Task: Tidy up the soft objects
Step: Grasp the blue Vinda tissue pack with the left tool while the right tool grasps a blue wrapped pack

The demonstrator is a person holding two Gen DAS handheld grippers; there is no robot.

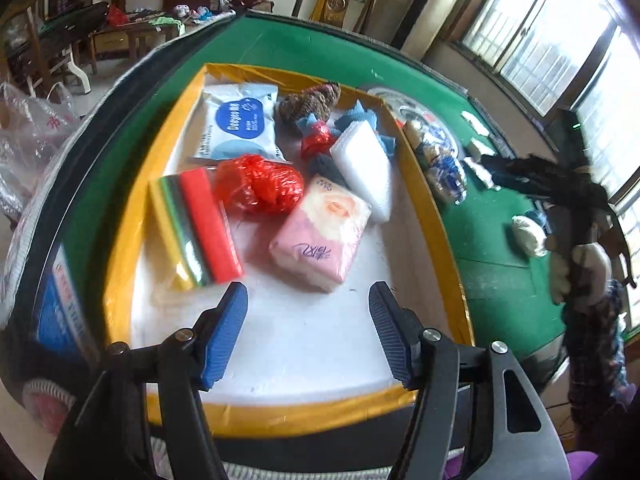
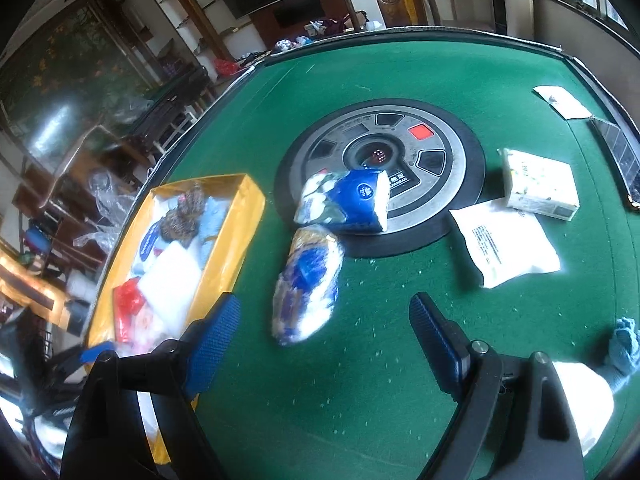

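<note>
A yellow-rimmed box [image 1: 132,208] with a white floor holds a pink tissue pack [image 1: 320,232], a red plastic bag [image 1: 258,184], a striped sponge pack [image 1: 196,228], a wet-wipe pack [image 1: 238,124], a white sponge [image 1: 364,168] and a brown scrubber [image 1: 308,100]. My left gripper [image 1: 308,304] is open and empty above the box's near end. My right gripper [image 2: 324,316] is open and empty above the green table, just short of a blue-and-white bag [image 2: 306,284]. A second blue-and-white bag [image 2: 348,200] lies beyond it. The box also shows in the right wrist view [image 2: 236,236].
A round black-and-grey hub [image 2: 440,160] sits in the middle of the green table [image 2: 360,380]. Right of it lie a flat white pouch [image 2: 506,240], a white tissue box [image 2: 540,184] and a card [image 2: 562,100]. A light blue cloth [image 2: 626,344] lies near the right edge.
</note>
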